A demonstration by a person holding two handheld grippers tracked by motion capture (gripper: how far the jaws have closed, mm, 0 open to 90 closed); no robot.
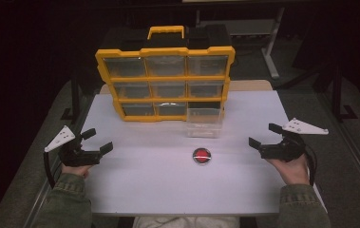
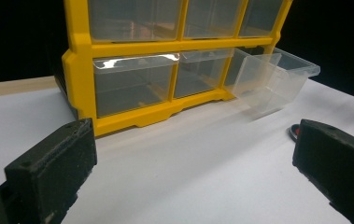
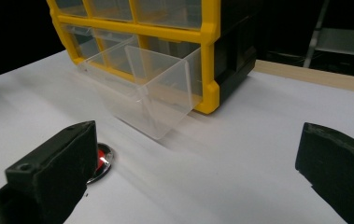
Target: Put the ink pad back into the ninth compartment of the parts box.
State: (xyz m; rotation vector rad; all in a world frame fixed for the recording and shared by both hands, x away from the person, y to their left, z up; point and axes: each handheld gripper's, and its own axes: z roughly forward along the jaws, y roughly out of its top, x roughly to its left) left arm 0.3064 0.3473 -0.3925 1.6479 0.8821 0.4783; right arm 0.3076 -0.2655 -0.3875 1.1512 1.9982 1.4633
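two sleeved forearms come in at the near edge of the white bench (image 1: pixel 135 190), each hand holding tongs level and pointing inward. the left tongs (image 1: pixel 95 141) and the right tongs (image 1: pixel 262 135) both stand wide apart, clamped on nothing. between them, nearer the right, lies a small round red disc with a shiny rim (image 1: pixel 202 156), flat on the bench, just in front of a clear drawer (image 1: pixel 204 122) pulled out of the bottom right of the yellow organiser (image 1: pixel 164 78).
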